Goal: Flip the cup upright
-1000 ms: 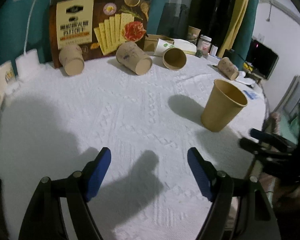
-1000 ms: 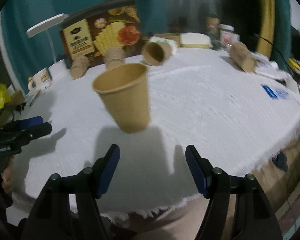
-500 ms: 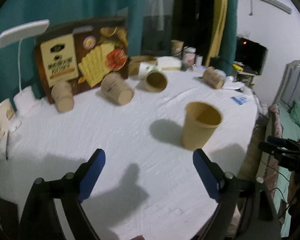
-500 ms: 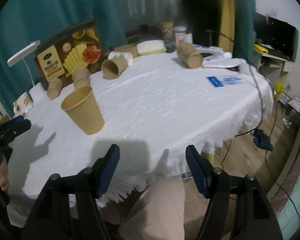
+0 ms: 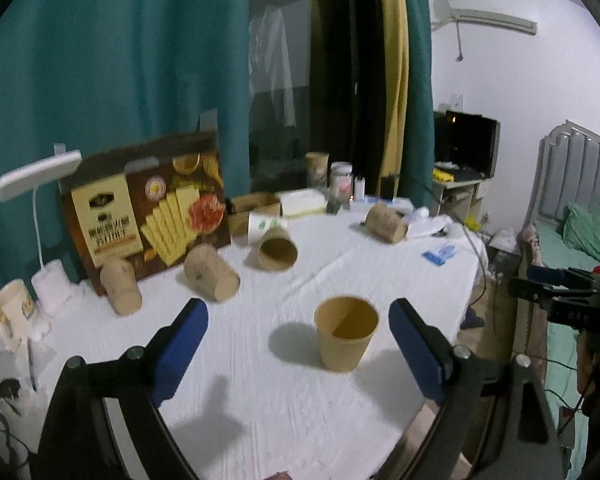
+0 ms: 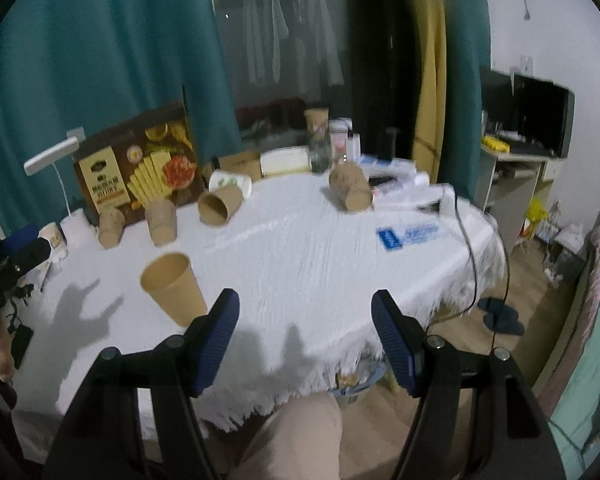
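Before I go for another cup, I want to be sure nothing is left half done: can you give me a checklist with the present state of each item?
1. Upright cup stands mouth up on the white tablecloth: ok.
2. Left gripper open, holding nothing: ok.
3. Right gripper open, holding nothing: ok.
4. Upright cup free of both grippers: ok.
5. All cups upright: not ok; the open-mouthed cup, the cup beside it and the far cup lie on their sides.
6. Cup by the cracker box needs flipping: cannot tell.
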Tool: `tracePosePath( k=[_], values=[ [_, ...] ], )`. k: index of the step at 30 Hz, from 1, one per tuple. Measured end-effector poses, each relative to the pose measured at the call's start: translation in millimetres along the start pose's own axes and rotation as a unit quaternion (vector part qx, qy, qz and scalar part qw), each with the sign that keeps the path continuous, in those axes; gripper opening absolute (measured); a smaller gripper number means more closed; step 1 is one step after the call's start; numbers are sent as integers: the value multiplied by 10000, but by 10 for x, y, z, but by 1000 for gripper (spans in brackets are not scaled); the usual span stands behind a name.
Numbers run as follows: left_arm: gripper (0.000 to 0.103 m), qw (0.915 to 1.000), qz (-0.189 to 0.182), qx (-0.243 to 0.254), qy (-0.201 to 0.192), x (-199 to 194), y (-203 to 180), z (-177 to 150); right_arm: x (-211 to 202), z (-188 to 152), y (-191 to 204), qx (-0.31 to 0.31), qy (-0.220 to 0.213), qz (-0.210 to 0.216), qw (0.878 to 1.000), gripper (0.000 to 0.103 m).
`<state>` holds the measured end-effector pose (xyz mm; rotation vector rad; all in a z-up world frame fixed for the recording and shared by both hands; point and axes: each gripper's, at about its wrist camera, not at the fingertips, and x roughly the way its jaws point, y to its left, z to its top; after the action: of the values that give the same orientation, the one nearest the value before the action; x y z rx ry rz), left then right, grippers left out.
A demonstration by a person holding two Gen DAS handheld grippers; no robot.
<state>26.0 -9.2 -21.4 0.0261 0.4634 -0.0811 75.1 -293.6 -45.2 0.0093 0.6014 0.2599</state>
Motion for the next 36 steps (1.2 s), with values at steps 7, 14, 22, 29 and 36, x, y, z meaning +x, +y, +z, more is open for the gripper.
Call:
tracePosePath(
  k=[7,14,22,29,36],
  values=[
    [92,9991,-160,64,-394,-270,-36,237,-387,287,90,-155,-447,-16,9989,67],
    [93,9974,-41,2,-716,-547,25,518,-784,487,251,-317,-884,8,9956,73],
    [103,9913,-64,-149,-1304,-954,170,722,-1280,717,423,-485,-1492,-10,9876,85],
    [103,9858,-226,-156,-1657,-1211,182,813,-1605,840,574,-525,-1904,66,9803,87],
    [103,9824,-124,-115,-1860,-1372,214,827,-1813,877,733,-531,-2257,262,9724,95]
  ],
)
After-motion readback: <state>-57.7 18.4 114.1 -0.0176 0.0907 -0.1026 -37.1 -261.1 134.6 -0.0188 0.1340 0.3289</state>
